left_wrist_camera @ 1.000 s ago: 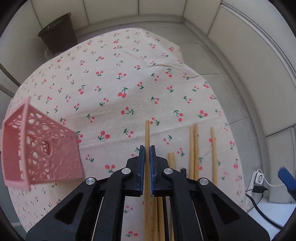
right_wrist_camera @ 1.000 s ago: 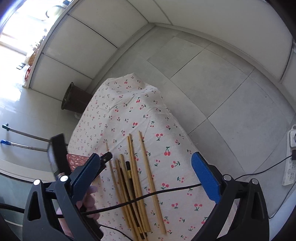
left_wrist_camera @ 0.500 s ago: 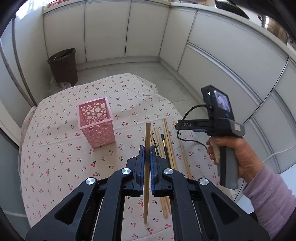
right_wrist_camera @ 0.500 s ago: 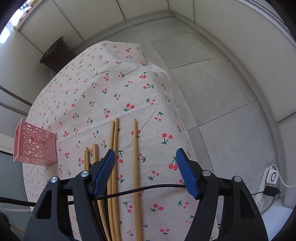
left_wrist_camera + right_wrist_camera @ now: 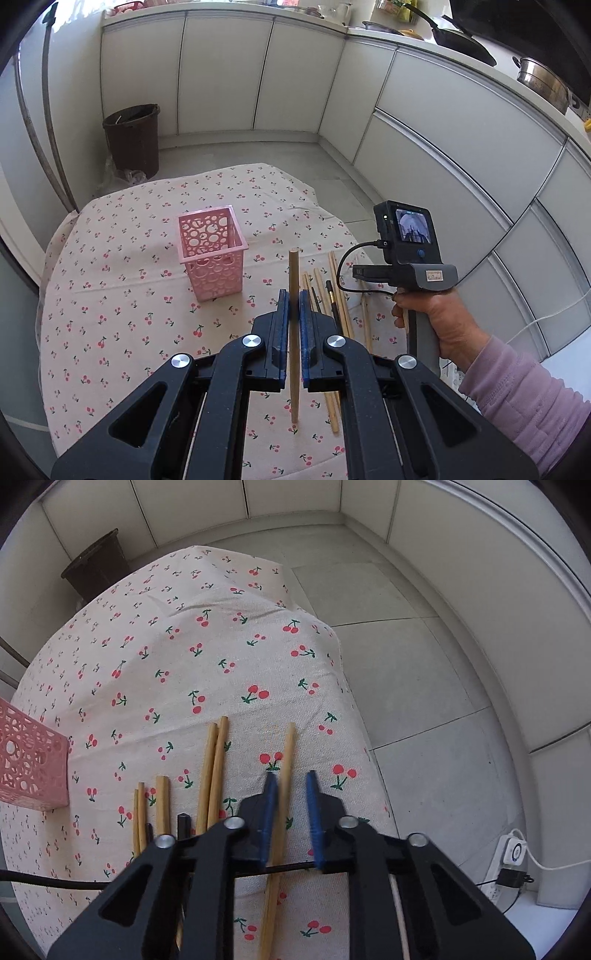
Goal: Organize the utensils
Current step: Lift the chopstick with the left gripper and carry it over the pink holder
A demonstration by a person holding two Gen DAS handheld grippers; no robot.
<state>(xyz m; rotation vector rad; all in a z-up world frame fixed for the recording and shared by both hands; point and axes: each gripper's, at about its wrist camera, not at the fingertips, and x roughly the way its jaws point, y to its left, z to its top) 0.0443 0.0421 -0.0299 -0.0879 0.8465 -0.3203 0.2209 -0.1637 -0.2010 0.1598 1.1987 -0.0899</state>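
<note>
My left gripper is shut on a wooden chopstick and holds it in the air above the cherry-print tablecloth. The pink perforated basket stands upright to the left of it. Several chopsticks lie on the cloth to the right, under the person's hand on the right gripper. In the right wrist view my right gripper points down at the cloth and its jaws are closing. The rightmost chopstick lies between them beside the left pad, with a gap to the right pad.
More wooden chopsticks and a dark one lie left of the right gripper. The basket is at the far left there. The table's right edge drops to the tiled floor, where a power strip lies. A brown bin stands behind the table.
My left gripper has lifted and pulled back with its chopstick, so the basket and the right hand now show. The right gripper came down over the chopsticks and its jaws narrowed around the rightmost one.
</note>
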